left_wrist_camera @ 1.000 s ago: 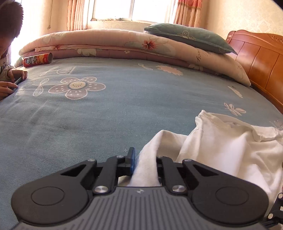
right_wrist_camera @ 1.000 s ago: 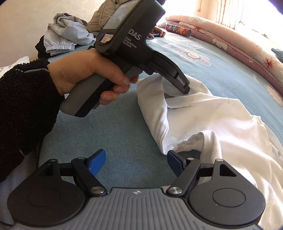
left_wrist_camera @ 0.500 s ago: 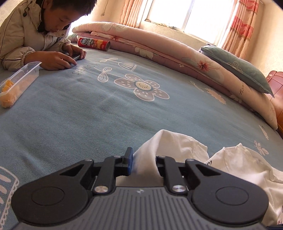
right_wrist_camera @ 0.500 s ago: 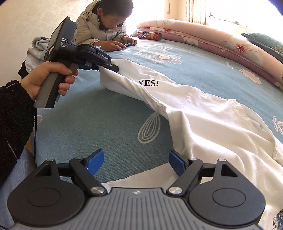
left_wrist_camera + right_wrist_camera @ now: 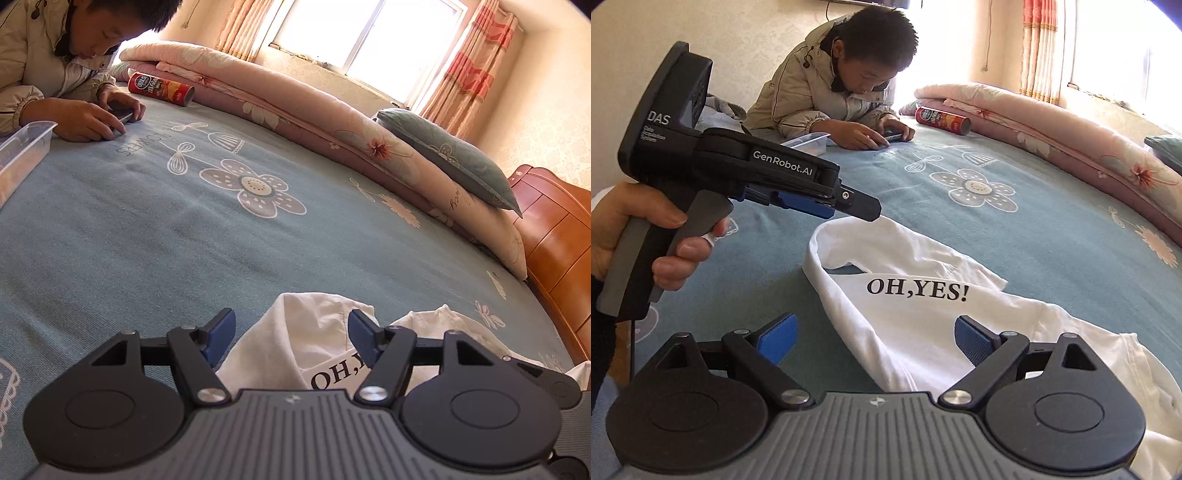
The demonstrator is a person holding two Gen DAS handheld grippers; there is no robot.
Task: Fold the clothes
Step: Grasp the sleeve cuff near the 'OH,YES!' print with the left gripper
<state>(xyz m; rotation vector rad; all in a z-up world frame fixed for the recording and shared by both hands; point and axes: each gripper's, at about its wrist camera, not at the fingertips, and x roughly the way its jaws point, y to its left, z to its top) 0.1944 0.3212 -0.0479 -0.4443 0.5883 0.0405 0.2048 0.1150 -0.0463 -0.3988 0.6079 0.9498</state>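
A white T-shirt (image 5: 923, 325) printed "OH,YES!" lies crumpled on the blue bedspread (image 5: 1015, 236). It also shows in the left wrist view (image 5: 306, 332). My left gripper (image 5: 291, 334) is open, its blue pads on either side of the shirt's edge, not gripping. In the right wrist view the left gripper (image 5: 864, 208) hovers just above the shirt's far edge. My right gripper (image 5: 873, 338) is open and empty, low over the near part of the shirt.
A boy (image 5: 846, 88) leans on the far side of the bed with a phone. A clear plastic tub (image 5: 22, 147) and a red chips can (image 5: 160, 88) lie near him. Rolled quilts (image 5: 314, 122), a pillow (image 5: 450, 155) and a wooden headboard (image 5: 554, 240) border the bed.
My left gripper has opened and let go of the shirt's edge, which now lies on the bed. The shirt is spread so the full print shows.
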